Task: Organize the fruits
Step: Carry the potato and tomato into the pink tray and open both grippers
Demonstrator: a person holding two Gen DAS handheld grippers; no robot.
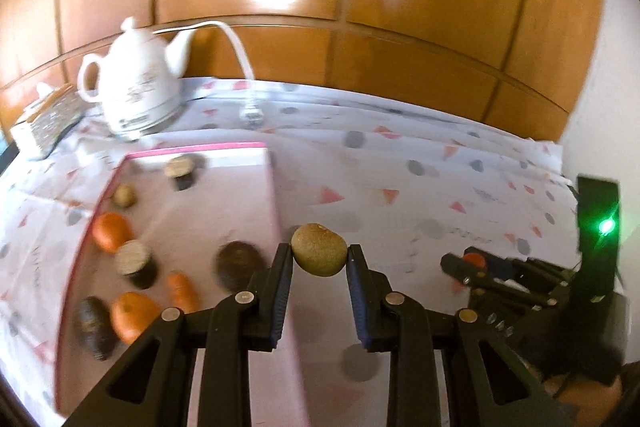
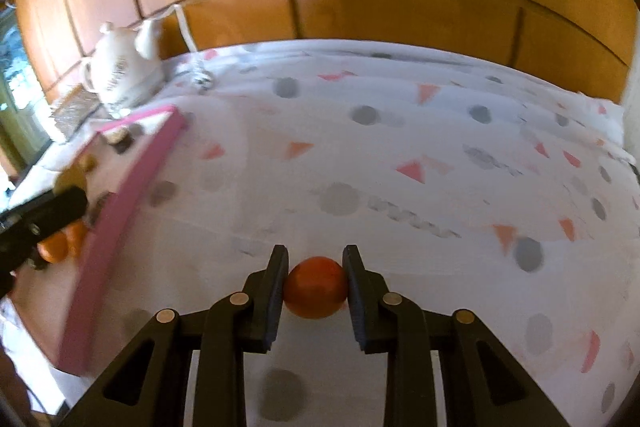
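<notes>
Two grips: left gripper (image 1: 319, 254) pinches a kiwi (image 1: 319, 249) by the pink tray (image 1: 276, 195) edge; right gripper (image 2: 315, 283) pinches an orange fruit (image 2: 316, 287) over the tablecloth (image 2: 400, 163), w/ tray well apart.

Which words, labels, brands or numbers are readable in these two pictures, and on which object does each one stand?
None can be read.
White teapot: dark marks on its side and a small mark near its base, too blurred to read.
Tablecloth: grey printed lettering among the dots and triangles, too blurred to read.
Kiwi and orange fruit: no label visible.
</notes>
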